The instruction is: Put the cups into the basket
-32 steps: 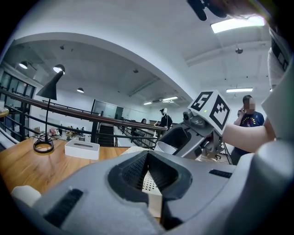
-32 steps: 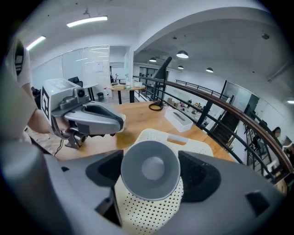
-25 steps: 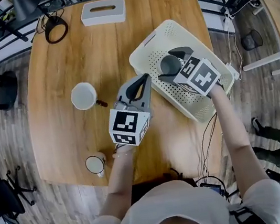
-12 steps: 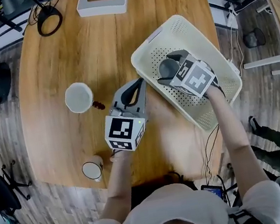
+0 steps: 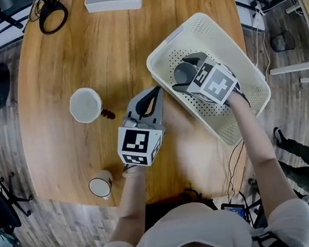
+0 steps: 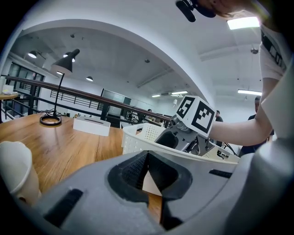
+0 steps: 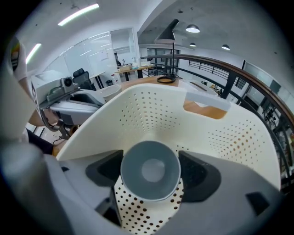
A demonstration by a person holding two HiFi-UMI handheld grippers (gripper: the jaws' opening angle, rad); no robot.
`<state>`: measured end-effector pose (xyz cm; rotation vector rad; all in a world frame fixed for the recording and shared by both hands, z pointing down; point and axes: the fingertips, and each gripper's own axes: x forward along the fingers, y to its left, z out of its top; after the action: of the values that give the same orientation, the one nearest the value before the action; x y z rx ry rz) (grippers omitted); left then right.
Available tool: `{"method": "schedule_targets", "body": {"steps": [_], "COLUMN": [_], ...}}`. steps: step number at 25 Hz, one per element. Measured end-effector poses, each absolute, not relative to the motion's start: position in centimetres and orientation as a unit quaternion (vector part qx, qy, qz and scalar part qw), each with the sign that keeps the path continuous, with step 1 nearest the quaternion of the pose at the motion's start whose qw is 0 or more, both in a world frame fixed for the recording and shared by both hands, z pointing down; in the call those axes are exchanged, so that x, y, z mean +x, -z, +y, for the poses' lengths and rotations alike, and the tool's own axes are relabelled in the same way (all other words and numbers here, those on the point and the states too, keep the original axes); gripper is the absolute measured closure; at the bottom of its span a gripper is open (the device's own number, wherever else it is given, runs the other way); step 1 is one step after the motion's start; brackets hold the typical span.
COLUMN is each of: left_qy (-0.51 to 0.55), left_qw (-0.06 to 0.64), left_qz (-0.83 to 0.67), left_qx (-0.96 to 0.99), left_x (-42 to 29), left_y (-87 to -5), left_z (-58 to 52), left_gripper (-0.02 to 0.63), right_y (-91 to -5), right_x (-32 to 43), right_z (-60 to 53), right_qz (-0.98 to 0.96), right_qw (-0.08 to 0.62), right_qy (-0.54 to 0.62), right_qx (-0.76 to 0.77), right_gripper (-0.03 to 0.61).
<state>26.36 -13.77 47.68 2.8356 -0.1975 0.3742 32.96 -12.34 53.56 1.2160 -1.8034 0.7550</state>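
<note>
- A small white cup (image 5: 101, 185) stands upright near the tabletop's (image 5: 45, 68) near-left corner. It has not yet been collected, and whether anything is in it cannot be told.
- A larger white cup (image 5: 86, 105) sits upright, mouth open to the ceiling, toward the tabletop's left edge with a small dark-red piece at its side. It appears empty and likewise waits outside the basket.
- The left gripper (image 5: 153, 98) hangs over the middle of the tabletop with its jaws pressed together on nothing. It points toward the basket's near-left corner, seemingly parked out of the way while the other hand works.
- The white perforated basket (image 5: 208, 26) lies at an angle along the tabletop's right edge, its open top giving the person a clear drop from above.
- The right gripper (image 5: 189, 72) reaches down inside the basket, its jaws pinching a grey cup (image 7: 150, 170) from both sides. The cup is tipped so its mouth faces back along the jaws, and it shows empty.
- The grey cup sits low over the basket's dotted floor, likely about to be released, though contact with the floor cannot be made out. No other cup shows in the basket.
</note>
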Motion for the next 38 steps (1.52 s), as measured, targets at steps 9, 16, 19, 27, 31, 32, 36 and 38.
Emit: {"method": "schedule_targets", "body": {"steps": [9, 16, 19, 27, 31, 32, 36, 38], "left_qy": [-0.137, -0.139, -0.138, -0.133, -0.132, -0.132, -0.131, -0.129], "left_qw": [0.142, 0.143, 0.141, 0.132, 0.129, 0.129, 0.129, 0.127], "left_qz": [-0.072, -0.072, -0.072, -0.071, -0.07, -0.07, -0.069, -0.068], "left_qx": [0.978, 0.977, 0.978, 0.98, 0.98, 0.98, 0.981, 0.981], "left_x": [26.4, 26.0, 25.8, 25.5, 25.1, 25.0, 24.8, 24.8], "left_y": [-48.4, -48.3, -48.1, -46.8, -46.2, -46.1, -45.7, -45.4], "left_z": [-14.0, -14.0, -14.0, -13.7, -13.3, -13.3, -12.9, -12.7], "left_gripper": [0.606, 0.606, 0.606, 0.606, 0.606, 0.606, 0.606, 0.606], "right_y": [-53.7, -53.5, -52.9, -50.9, -49.9, -49.8, -48.6, -48.3], "right_x": [32.9, 32.5, 32.5, 33.5, 34.1, 34.1, 35.4, 35.5], "right_z": [-12.5, -12.7, -12.9, -12.2, -11.8, -11.6, -11.7, -11.5], "right_qz": [-0.722, -0.729, -0.732, -0.712, -0.691, -0.686, -0.644, -0.636], "right_qw": [0.403, 0.404, 0.396, 0.391, 0.389, 0.391, 0.378, 0.362], "right_qy": [-0.293, -0.273, -0.266, -0.257, -0.251, -0.249, -0.224, -0.224], "right_qx": [0.481, 0.48, 0.486, 0.524, 0.555, 0.56, 0.627, 0.644], "right_gripper": [0.199, 0.196, 0.186, 0.186, 0.189, 0.192, 0.559, 0.566]}}
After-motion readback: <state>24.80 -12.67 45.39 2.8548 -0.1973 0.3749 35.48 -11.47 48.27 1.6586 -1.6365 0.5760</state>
